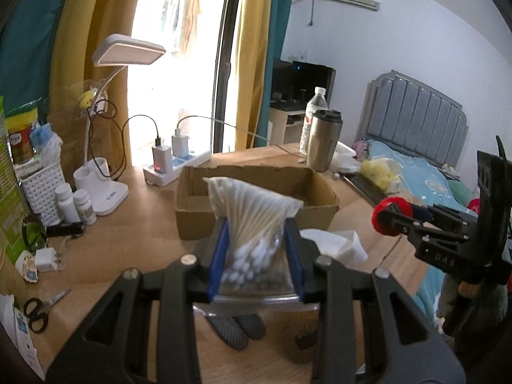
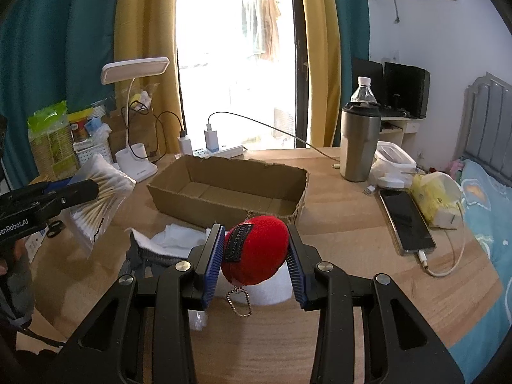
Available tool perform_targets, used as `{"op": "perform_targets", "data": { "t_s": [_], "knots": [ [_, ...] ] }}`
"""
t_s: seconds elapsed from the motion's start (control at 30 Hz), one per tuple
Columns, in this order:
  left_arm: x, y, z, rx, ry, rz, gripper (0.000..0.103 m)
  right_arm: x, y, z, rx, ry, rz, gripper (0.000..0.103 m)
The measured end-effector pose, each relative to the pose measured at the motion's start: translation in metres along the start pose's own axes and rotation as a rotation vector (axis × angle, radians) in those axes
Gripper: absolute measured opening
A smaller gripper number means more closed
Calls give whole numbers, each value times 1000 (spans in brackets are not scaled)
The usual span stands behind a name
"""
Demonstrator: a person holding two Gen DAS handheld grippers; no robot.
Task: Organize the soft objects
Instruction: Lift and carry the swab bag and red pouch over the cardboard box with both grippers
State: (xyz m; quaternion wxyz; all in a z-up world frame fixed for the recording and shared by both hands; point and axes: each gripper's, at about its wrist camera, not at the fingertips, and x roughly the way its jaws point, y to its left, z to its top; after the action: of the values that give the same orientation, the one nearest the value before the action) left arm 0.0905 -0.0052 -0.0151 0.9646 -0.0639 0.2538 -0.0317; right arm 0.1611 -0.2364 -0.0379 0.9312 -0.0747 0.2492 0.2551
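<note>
My left gripper (image 1: 256, 227) is shut on a clear bag of cotton swabs (image 1: 252, 214) and holds it above the desk, just in front of the open cardboard box (image 1: 316, 211). In the right wrist view the bag (image 2: 99, 192) hangs left of the box (image 2: 179, 192). My right gripper (image 2: 254, 233) is shut on a red plush ball (image 2: 256, 252) with a black label and a bead chain, held above the desk before the box. The ball also shows in the left wrist view (image 1: 388, 206). White cloth (image 2: 172, 240) and grey socks (image 1: 233, 329) lie on the desk below.
A steel tumbler (image 2: 360, 144), water bottle (image 2: 363, 91), phone on a cable (image 2: 406, 220) and yellow tissue pack (image 2: 435, 198) stand right of the box. A desk lamp (image 1: 105, 185), power strip (image 1: 172, 163), pill bottles (image 1: 75, 203), white basket (image 1: 41, 185) and scissors (image 1: 38, 310) are left. A bed (image 1: 425, 176) lies right.
</note>
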Motion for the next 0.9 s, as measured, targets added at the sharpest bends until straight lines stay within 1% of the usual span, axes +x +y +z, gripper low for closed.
{"op": "perform_targets", "data": {
  "t_s": [0.57, 0.9],
  "knots": [
    [35, 8, 38, 1, 14, 10, 36, 38, -13, 38, -3, 8, 28, 40],
    [58, 7, 53, 2, 30, 10, 36, 60, -24, 52, 1, 22, 45, 40]
  ]
}}
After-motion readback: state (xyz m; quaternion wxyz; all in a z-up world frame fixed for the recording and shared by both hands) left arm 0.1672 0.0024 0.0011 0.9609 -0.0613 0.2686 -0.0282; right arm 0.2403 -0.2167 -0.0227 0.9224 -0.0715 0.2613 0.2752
